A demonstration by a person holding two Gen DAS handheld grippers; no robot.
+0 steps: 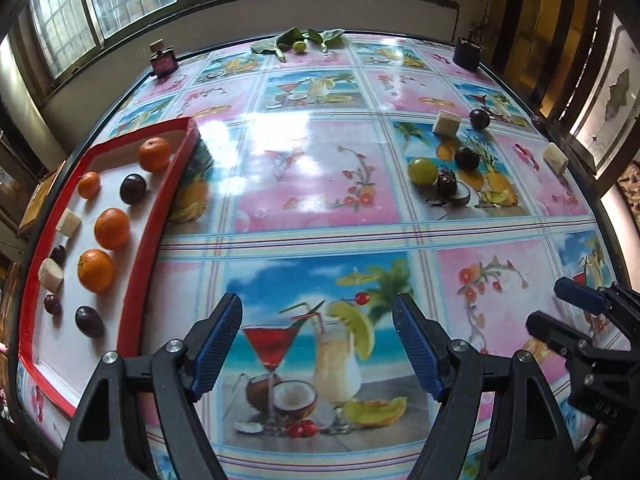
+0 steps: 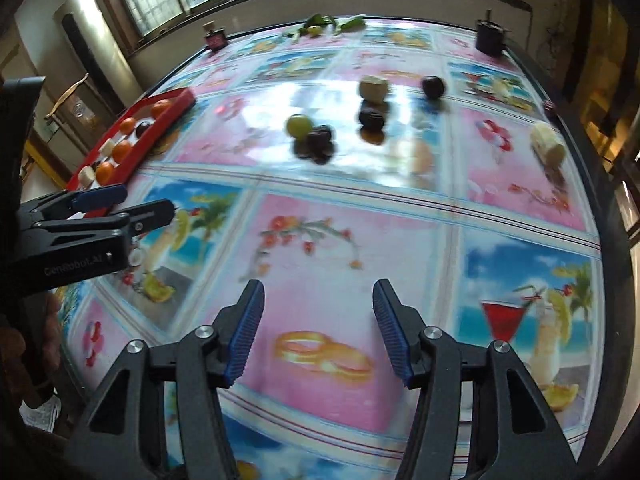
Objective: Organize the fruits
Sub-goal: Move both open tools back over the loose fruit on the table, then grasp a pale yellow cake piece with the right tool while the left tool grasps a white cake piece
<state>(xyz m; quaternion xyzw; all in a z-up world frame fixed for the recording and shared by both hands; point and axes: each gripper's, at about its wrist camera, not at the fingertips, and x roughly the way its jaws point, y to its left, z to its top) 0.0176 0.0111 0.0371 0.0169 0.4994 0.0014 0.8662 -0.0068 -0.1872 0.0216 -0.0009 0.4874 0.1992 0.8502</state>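
Observation:
A red-rimmed tray (image 1: 158, 216) at the table's left holds several oranges (image 1: 112, 228), dark passion fruits (image 1: 133, 188) and pale banana pieces (image 1: 68, 222). Loose fruit lies far right of it: a green fruit (image 1: 422, 171), dark fruits (image 1: 466, 158) and banana pieces (image 1: 447, 123). My left gripper (image 1: 318, 346) hangs open and empty over the tablecloth, near the tray's right rim. In the right wrist view my right gripper (image 2: 319, 332) is open and empty too, well short of the green fruit (image 2: 300, 125), the dark fruits (image 2: 371, 117) and the banana piece (image 2: 547, 142).
The table wears a glossy tablecloth (image 1: 320, 184) printed with drinks and flowers. At its far edge stand a small bottle (image 1: 163, 60), leaves with a lime (image 1: 298, 45) and a dark pot (image 1: 467, 53). Windows run behind. A cylinder (image 2: 92, 36) stands at the back left.

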